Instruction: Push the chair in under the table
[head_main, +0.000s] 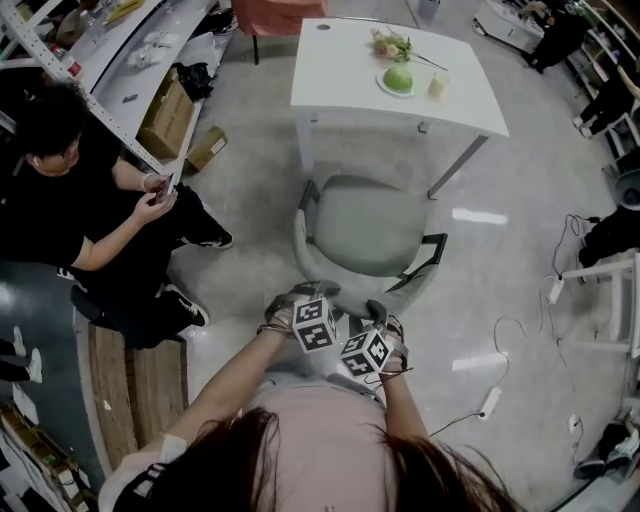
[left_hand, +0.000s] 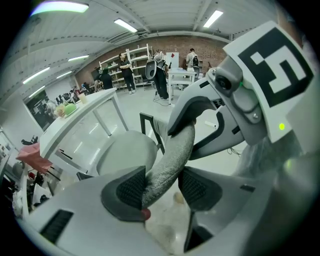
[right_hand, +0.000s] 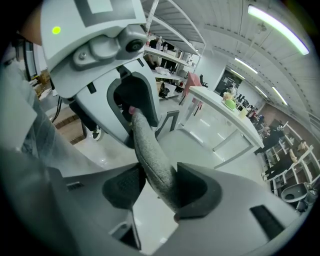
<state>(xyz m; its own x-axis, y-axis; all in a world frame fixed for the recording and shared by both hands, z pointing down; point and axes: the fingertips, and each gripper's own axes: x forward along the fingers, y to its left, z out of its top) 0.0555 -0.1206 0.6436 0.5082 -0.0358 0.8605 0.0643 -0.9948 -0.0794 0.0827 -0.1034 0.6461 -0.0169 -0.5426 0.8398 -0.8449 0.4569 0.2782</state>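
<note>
One white desk (head_main: 340, 70) at the top of the head view, near long edge turned toward the wearer, two near legs in sight.

One grey chair (head_main: 370, 230) out on the open floor just before that near long edge, between the two near legs, no part of the seat under the desktop. Seat front toward the desk, curved backrest (left_hand: 172, 155) toward the wearer. Front-to-back axis roughly square to the near long edge. Two black armrests (head_main: 430, 258), one on each side of the seat.

One seated person (head_main: 70, 200) in dark clothes, well off the desk's left end, phone in hand.

Two bare forearms, left forearm (head_main: 225, 385) and right forearm (head_main: 402, 400), stretched forward and down from the bottom of the head view. Both converging on the top rim of the backrest, hands side by side.

Two grippers, angled steeply down, marker cubes uppermost. Left gripper (left_hand: 162, 187) clamped on the chair by the backrest's rim, grey fabric pinched between the two ribbed pads. Right gripper (right_hand: 157, 187) clamped on the same rim just beside it, jaws set wide around the padded edge.

On the desk's right half: one sprig of flowers (head_main: 392, 45), one green round fruit (head_main: 398, 78) on one small plate, one pale cup (head_main: 437, 87) just beside the plate.
</note>
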